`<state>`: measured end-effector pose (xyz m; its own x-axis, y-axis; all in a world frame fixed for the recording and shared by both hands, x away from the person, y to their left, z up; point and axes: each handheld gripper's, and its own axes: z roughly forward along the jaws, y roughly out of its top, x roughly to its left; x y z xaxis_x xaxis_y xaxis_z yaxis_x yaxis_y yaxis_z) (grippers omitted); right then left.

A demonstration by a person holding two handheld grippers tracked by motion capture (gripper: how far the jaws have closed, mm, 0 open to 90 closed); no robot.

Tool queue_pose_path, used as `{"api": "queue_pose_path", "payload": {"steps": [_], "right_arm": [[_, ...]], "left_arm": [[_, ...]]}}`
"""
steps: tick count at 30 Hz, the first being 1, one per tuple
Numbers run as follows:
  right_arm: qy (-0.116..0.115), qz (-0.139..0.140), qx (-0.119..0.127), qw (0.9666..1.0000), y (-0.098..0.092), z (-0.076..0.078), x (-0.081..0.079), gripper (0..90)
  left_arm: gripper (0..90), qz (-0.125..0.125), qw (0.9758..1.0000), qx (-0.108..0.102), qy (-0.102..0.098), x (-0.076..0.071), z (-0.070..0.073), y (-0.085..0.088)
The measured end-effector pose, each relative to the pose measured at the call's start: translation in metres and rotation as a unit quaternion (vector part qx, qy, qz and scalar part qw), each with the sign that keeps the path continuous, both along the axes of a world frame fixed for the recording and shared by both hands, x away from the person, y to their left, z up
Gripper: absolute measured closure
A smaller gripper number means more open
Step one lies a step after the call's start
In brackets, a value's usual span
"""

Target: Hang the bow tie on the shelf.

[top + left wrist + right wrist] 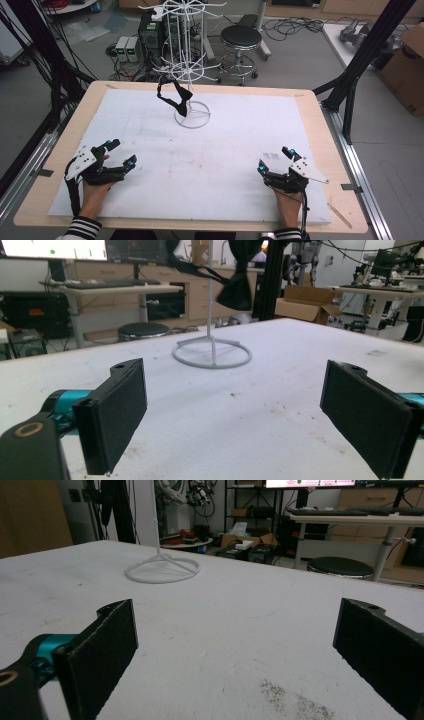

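- My left fingers (235, 415) stood wide apart with nothing between them, their black pads (120, 405) facing each other just above the white surface (225, 165).
- My right fingers (235, 655) were spread just as wide and held nothing, low over the same surface near its close right corner.
- In the high view, my left gripper (120, 154) sat at the near left of the surface and my right gripper (275, 159) at the near right, well apart from each other, each with my hand behind it.
- The black bow tie (176, 99) hung from a low arm of the white wire rack (192, 107), which stood at the far middle of the surface on a ring base.
- The bow tie lay ahead of both grippers, off to the right of my left fingers and off to the left of my right ones.
- It hung on the rack's left side, strap looped above and bow drooping below, so its long axis ran roughly up and down.
- I judged my left gripper slightly nearer, since the tie hung on that side of the pole.
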<state>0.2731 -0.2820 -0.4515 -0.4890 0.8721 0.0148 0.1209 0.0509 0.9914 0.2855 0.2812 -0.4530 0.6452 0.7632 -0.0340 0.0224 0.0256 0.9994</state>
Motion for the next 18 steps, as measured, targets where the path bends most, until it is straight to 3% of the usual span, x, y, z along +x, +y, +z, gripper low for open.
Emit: {"api": "queue_pose_path", "payload": {"steps": [4,18], "right_arm": [[-0.002,-0.001,-0.001,1.0000,-0.0002,-0.0001,0.0000,3.1],[-0.004,0.002,-0.003,1.0000,0.0008,-0.0002,-0.0008,3.0]], "left_arm": [[12.4,0.001,0.9999,-0.006,-0.015,-0.0032,-0.0017,0.0012],[13.8,0.008,0.9998,-0.015,-0.014,-0.0034,-0.0023,0.0025]]}}
